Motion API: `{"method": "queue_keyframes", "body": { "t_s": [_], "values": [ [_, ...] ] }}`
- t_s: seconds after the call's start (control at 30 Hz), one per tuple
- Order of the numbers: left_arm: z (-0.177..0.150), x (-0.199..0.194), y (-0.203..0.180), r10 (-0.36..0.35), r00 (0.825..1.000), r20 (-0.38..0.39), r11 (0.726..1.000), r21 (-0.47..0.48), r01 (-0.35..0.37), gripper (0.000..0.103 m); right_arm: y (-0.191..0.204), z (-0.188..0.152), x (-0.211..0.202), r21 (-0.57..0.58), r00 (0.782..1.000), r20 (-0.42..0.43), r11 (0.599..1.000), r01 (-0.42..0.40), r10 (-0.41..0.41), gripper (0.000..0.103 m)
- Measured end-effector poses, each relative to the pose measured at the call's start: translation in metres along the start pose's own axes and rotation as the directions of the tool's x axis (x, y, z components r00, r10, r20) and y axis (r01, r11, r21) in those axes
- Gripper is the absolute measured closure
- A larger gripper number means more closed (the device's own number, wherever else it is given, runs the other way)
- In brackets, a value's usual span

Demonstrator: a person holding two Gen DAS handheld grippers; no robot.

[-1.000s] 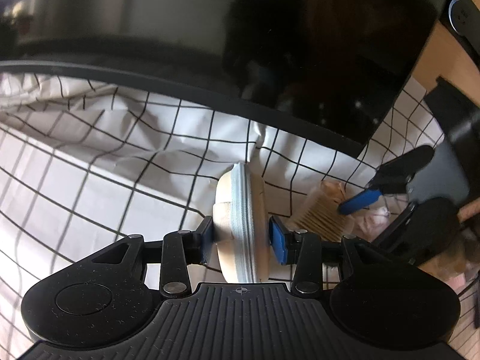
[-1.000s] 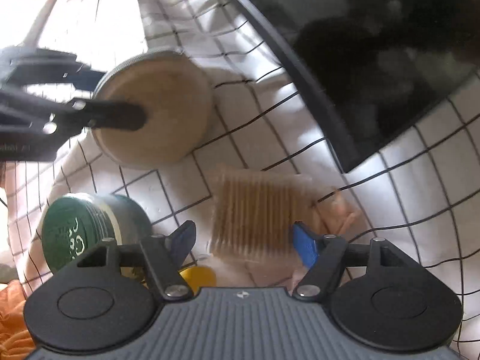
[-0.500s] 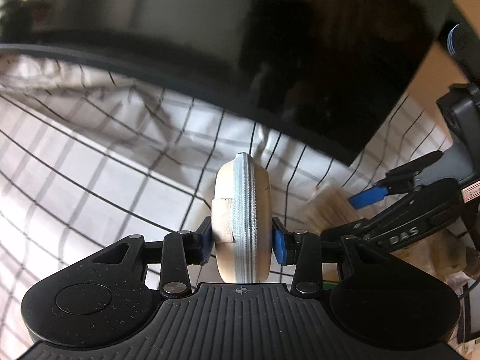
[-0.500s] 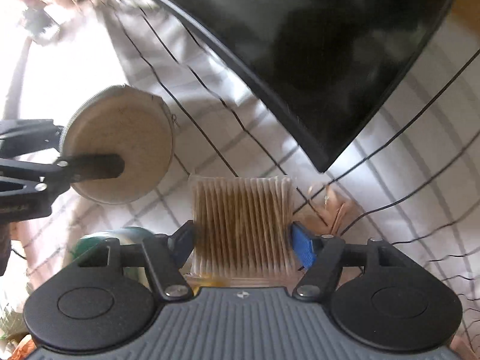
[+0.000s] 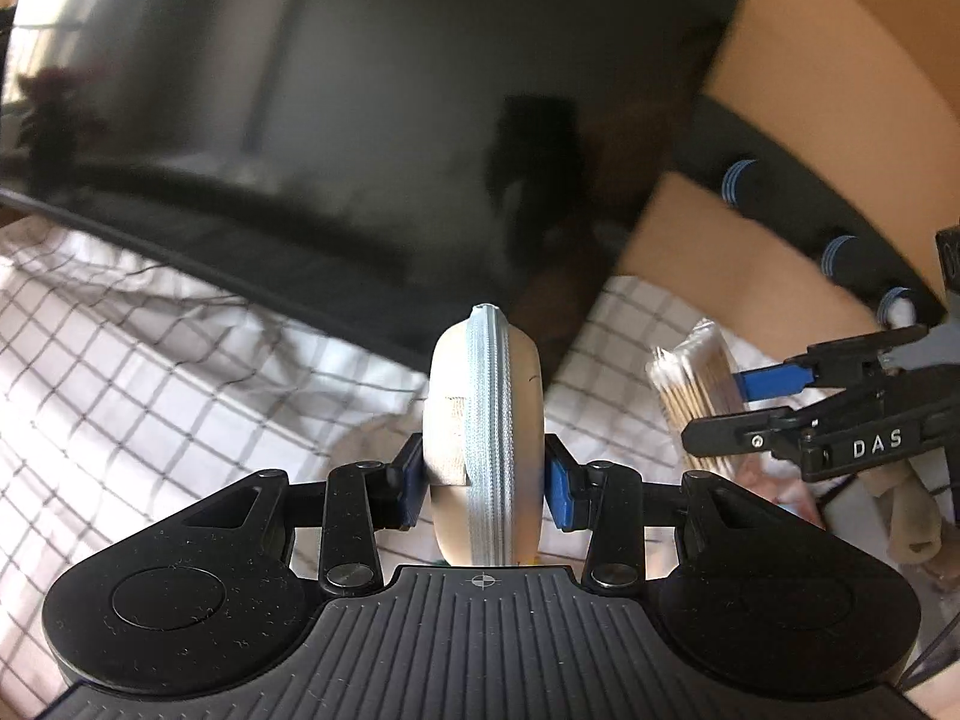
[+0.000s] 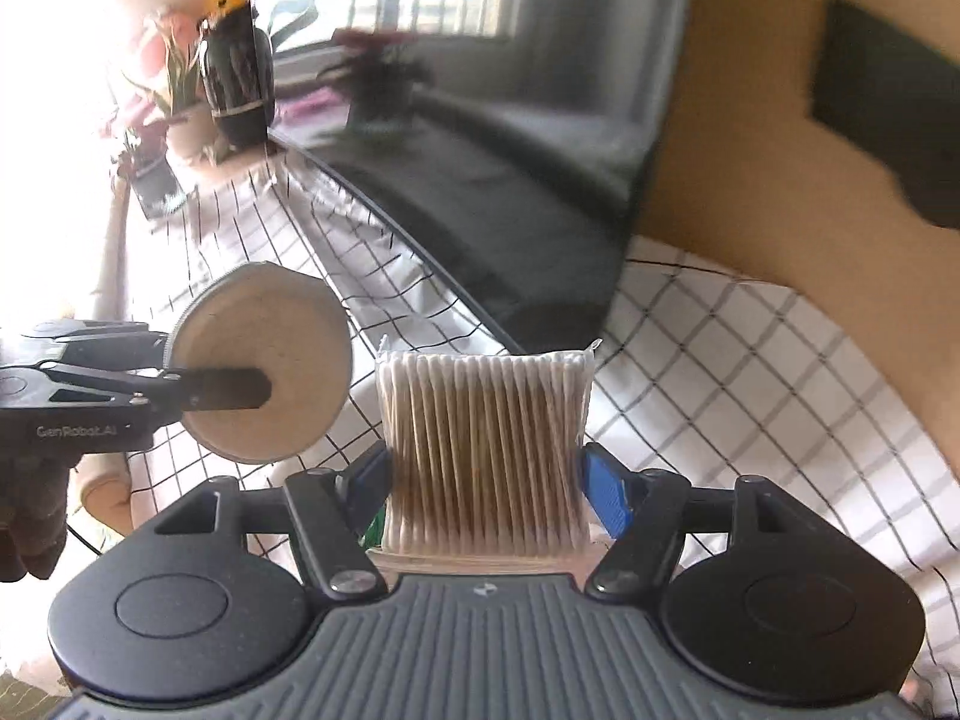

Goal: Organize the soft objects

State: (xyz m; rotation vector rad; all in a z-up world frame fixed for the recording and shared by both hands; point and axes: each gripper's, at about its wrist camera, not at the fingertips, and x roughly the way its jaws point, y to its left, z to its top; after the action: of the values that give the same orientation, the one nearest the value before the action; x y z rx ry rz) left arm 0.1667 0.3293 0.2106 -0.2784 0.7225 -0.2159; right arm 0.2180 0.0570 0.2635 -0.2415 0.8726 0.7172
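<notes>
The round zip pouch [image 5: 483, 438] sits edge-on between the pads of the left hand-held gripper [image 5: 485, 483], clamped on its two flat faces, zipper facing the camera. The right hand-held gripper [image 6: 485, 483], just to its right, is clamped on the pack of cotton swabs [image 6: 483, 450]; a second ago that pack lay on the checked cloth [image 6: 738, 396] between open jaws, which have just been closing onto it. Both things now hang clear above the cloth, with the dark screen [image 5: 360, 150] beyond them. Both pickups look done, I judge; each item next needs a place to go, and none is visible.
</notes>
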Motion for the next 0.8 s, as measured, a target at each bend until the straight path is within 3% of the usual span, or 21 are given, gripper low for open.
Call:
{"method": "queue_keyframes", "body": {
  "t_s": [0.17,0.3,0.4,0.67,0.8],
  "values": [
    [-0.01,-0.007,-0.024,-0.036,0.999,0.012,0.999,-0.003,0.036,0.06,-0.003,-0.004,-0.013,0.007,0.999,0.033,1.0,0.018,-0.018,0.035],
    [-0.023,-0.017,-0.018,-0.032,0.999,0.007,0.998,-0.059,0.033,0.06,-0.006,0.001,-0.002,0.045,0.998,0.066,0.999,0.005,-0.008,0.035],
    [-0.036,-0.034,-0.004,-0.006,1.0,0.02,0.995,-0.102,0.008,0.06,-0.013,0.004,0.02,0.101,0.995,0.088,0.993,-0.054,0.045,0.035],
    [-0.065,-0.056,0.054,0.068,0.998,0.005,0.966,-0.251,-0.065,0.06,-0.031,-0.001,0.12,0.288,0.994,-0.087,0.957,-0.038,0.065,0.033],
    [-0.074,-0.054,0.082,0.071,0.997,-0.016,0.954,-0.291,-0.072,0.06,-0.036,-0.002,0.138,0.302,0.983,-0.159,0.952,-0.044,0.095,0.033]
  ]
}}
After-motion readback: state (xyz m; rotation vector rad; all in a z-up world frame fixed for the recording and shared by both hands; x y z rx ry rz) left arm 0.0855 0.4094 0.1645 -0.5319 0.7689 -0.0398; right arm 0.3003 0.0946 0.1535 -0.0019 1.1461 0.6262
